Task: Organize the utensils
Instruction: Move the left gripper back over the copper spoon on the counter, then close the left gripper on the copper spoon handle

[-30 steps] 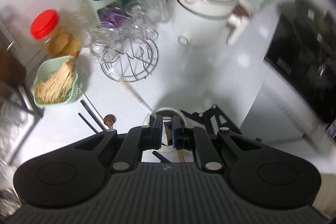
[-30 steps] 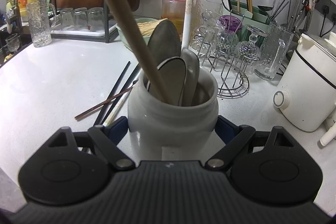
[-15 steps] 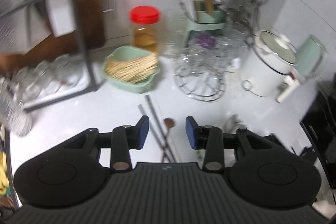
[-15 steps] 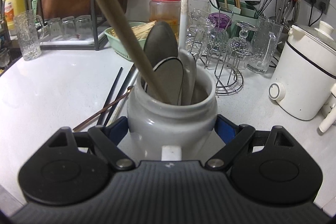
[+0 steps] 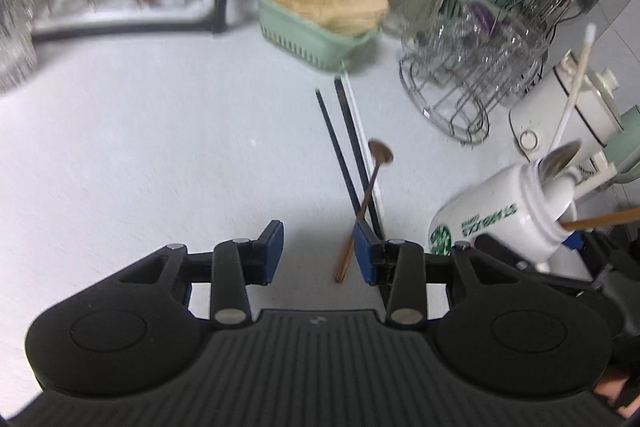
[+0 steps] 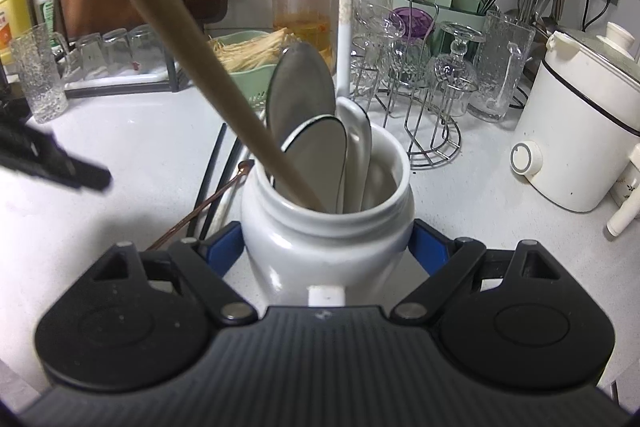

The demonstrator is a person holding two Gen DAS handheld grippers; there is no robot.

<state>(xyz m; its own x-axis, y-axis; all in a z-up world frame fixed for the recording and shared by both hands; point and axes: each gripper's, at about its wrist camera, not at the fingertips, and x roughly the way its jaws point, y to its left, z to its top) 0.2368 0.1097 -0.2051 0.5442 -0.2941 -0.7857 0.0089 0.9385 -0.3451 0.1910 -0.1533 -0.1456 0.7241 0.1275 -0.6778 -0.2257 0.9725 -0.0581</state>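
The white jar (image 6: 326, 227) is taken as the landmark. It is clamped from both sides by the right tool (image 6: 326, 247), whose blue pads press on its body, probably so that it is kept steady on the bench (image 5: 160, 147) while utensils are dropped in. Inside the jar a thick wooden handle (image 6: 180, 39) is leaned to the left, and two metal spoons (image 6: 302, 95) and a white ceramic spoon (image 6: 346, 27) are stood with their bowls or handle up. Just left of the jar, the loose utensils are laid flat on the bench: dark chopsticks (image 5: 340, 151), a white chopstick and a thin copper spoon (image 5: 366, 203), which is crossed over them. The left tool (image 5: 320, 255) is held above the near ends of these, with its jaws partly open and nothing between them; it seems to be brought there to collect the next piece.
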